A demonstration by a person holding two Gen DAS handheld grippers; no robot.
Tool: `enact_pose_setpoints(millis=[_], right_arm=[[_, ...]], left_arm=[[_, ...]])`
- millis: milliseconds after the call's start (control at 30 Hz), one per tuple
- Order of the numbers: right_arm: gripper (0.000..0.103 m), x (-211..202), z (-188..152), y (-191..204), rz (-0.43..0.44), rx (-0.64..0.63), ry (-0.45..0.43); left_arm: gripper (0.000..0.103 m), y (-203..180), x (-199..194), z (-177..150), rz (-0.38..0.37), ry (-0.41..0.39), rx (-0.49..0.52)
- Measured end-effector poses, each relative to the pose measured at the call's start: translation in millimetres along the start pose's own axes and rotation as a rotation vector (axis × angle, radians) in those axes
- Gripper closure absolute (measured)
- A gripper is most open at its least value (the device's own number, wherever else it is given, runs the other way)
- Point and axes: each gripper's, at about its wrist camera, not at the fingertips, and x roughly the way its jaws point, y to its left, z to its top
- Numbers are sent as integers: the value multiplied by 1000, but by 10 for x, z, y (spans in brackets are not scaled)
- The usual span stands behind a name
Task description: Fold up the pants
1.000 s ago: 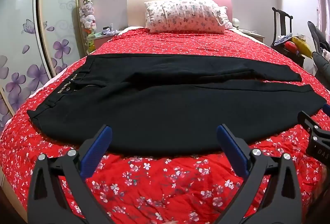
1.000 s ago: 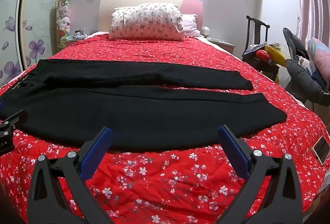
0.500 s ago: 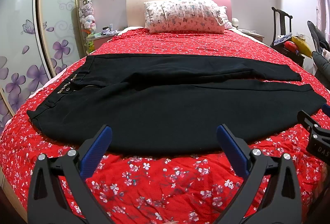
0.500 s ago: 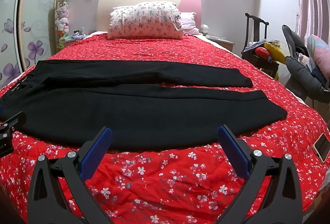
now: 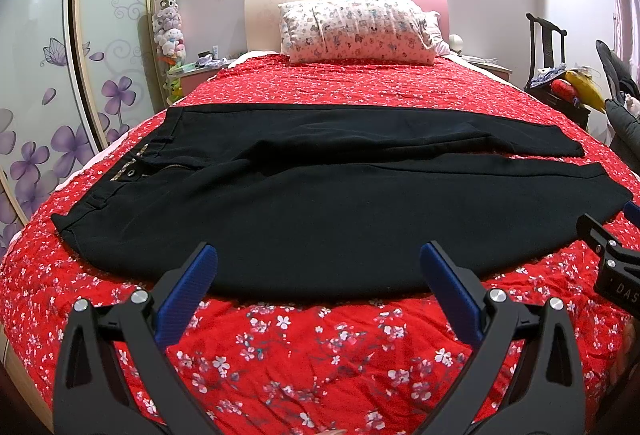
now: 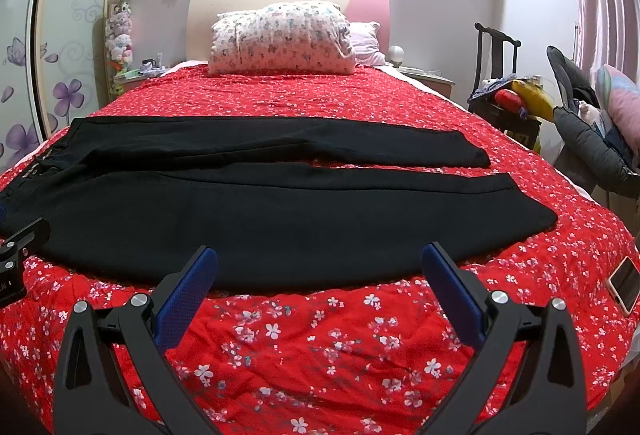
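Observation:
Black pants [image 5: 320,203] lie flat across a red floral bedspread [image 5: 304,339], waistband at the left, both legs stretching right, side by side. They also show in the right wrist view [image 6: 280,211]. My left gripper [image 5: 318,259] is open and empty, its blue pads at the near edge of the near leg, toward the waist end. My right gripper [image 6: 320,259] is open and empty at the near edge of the same leg, toward the hem end. Each gripper's body shows at the edge of the other's view.
A floral pillow [image 5: 356,31] leans on the headboard at the far end. A wardrobe with purple flowers [image 5: 36,107] stands left. A chair with bags and clothes [image 6: 516,95] stands right. A phone [image 6: 624,285] lies at the bed's right edge.
Both views have shifted slightly, the right gripper a touch forward toward the pants. Both grippers stay open; the pants have not moved.

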Motion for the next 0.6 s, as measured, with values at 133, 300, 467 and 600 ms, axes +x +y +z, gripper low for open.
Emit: enact_pose_setpoints(millis=[133,300,467,600], right_arm=[[1,3,1,-1,0,2,2],[1,97,-118,-96,1,9,6],[1,122,-157,-101,0,10,6],[1,117,-159,-93,-2,12,8]], left_arm=[[2,-2,2,0,0,0,0],[2,0,0,0,1,0,0],[2,-50,-5,-19,0,1,1],[2,-54,-2,-23,0,1,2]])
